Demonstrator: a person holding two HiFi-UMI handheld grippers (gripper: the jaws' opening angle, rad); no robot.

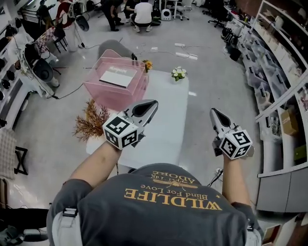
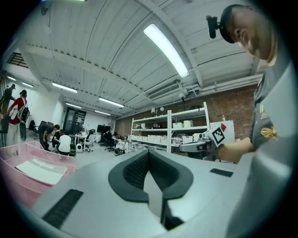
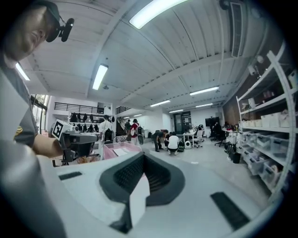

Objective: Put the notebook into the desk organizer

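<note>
The pink see-through desk organizer (image 1: 114, 81) stands at the far left of the white table (image 1: 168, 120). A white notebook (image 1: 117, 78) lies inside it. The left gripper view shows the organizer (image 2: 14, 155) low at the left with the notebook (image 2: 39, 171) in it. My left gripper (image 1: 153, 104) hovers over the table's near left part, well short of the organizer, jaws shut and empty. My right gripper (image 1: 212, 112) hangs off the table's right side, also shut with nothing in it. Each gripper view shows its own jaws meeting: left gripper (image 2: 148, 153), right gripper (image 3: 143, 157).
A dried brown plant (image 1: 90, 121) sits at the table's left edge. White flowers (image 1: 178, 73) and a small yellow bunch (image 1: 147, 64) stand at the far end. Shelving (image 1: 276, 72) lines the right wall. People (image 1: 142, 14) work on the floor far behind.
</note>
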